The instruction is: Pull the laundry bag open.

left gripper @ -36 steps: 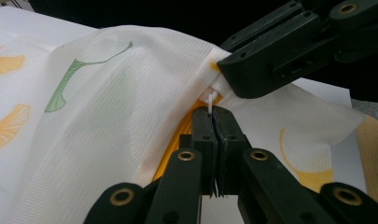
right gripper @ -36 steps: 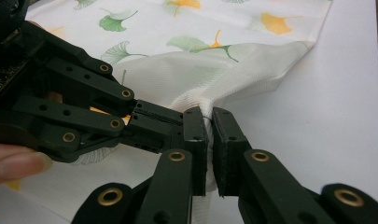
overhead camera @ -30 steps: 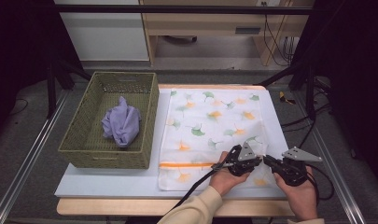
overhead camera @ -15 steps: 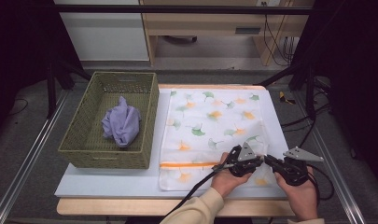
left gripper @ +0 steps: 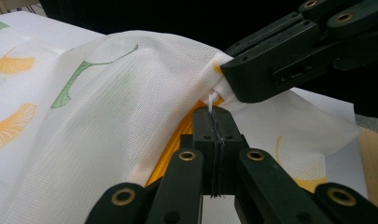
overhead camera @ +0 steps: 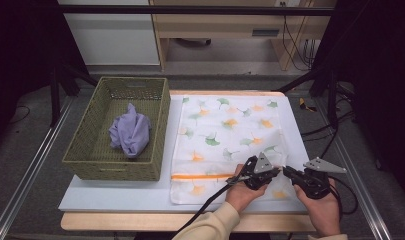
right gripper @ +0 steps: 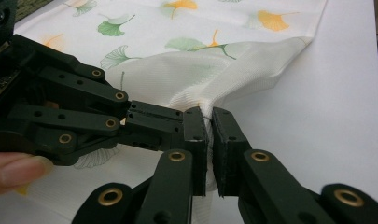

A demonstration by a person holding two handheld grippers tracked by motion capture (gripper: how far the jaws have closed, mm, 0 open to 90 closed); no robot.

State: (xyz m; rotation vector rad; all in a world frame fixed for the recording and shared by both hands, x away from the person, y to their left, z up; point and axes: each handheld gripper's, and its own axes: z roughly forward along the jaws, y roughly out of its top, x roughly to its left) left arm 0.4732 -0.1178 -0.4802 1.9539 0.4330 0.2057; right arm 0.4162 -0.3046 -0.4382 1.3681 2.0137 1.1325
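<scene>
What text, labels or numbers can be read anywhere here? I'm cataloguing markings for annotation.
None can be read. The mesh laundry bag carries only ginkgo-leaf prints and an orange zipper, no words. The wicker basket, the purple cloth and the table bear no lettering.

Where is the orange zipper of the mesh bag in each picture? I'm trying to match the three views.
High view: orange zipper runs along the bag's near end, left of the left gripper.
Left gripper view: orange strip just left of the shut jaws.
Right gripper view: cannot tell.
Shared landmark: ginkgo-leaf mesh bag.
</scene>
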